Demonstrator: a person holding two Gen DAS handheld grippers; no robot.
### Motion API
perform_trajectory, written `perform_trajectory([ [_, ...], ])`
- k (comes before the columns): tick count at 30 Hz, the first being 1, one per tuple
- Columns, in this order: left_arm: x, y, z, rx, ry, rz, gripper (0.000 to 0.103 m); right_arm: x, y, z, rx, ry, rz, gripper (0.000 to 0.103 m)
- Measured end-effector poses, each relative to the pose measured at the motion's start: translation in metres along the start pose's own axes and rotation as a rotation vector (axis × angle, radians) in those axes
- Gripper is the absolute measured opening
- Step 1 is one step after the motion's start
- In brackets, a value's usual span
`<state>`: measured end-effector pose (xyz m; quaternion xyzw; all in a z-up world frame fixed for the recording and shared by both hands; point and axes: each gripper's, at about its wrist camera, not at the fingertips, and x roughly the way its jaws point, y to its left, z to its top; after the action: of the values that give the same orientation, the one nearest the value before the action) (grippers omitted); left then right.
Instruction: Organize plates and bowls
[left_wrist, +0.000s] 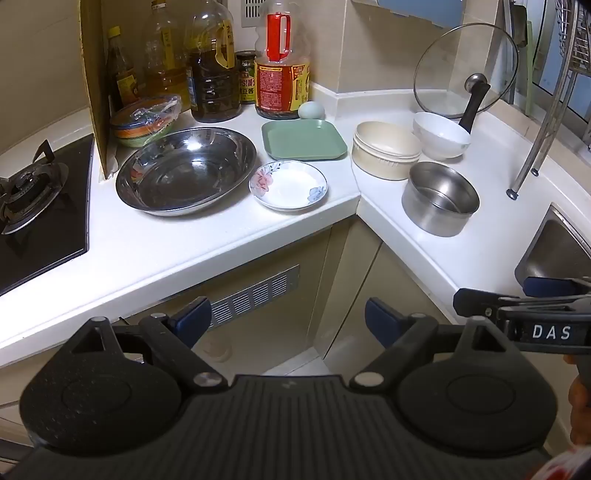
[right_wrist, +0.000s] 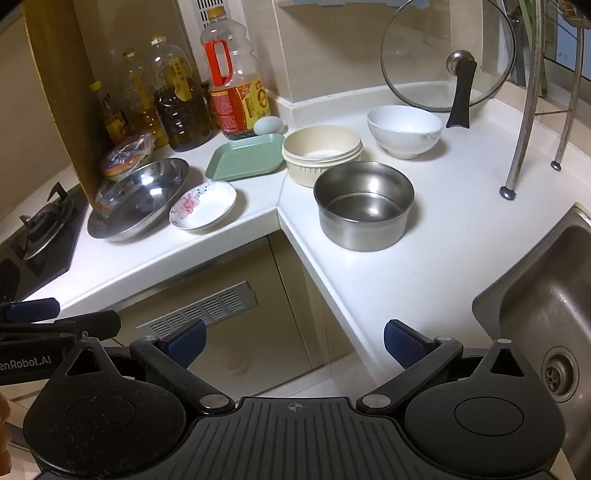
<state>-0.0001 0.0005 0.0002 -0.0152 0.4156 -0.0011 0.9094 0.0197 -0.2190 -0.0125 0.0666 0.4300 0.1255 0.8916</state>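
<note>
The tabletop is white. The big shiny bowl is silver, and so is the little pot. The square plate is green. The small plate is white with pink and blue flowers. One bowl is cream, another bowl is white.

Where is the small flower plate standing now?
In both views the flower plate lies on the white counter, between the wide steel basin and the green square tray.
</note>
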Motion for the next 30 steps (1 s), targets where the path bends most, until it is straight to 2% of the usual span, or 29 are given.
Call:
perform_trajectory([
  [30,0.0046,-0.0068,0.0000,0.004,0.012,0.003,0.089,0.0031,-0.0054,0.0043,-0.002,-0.002,-0.002,0.102],
])
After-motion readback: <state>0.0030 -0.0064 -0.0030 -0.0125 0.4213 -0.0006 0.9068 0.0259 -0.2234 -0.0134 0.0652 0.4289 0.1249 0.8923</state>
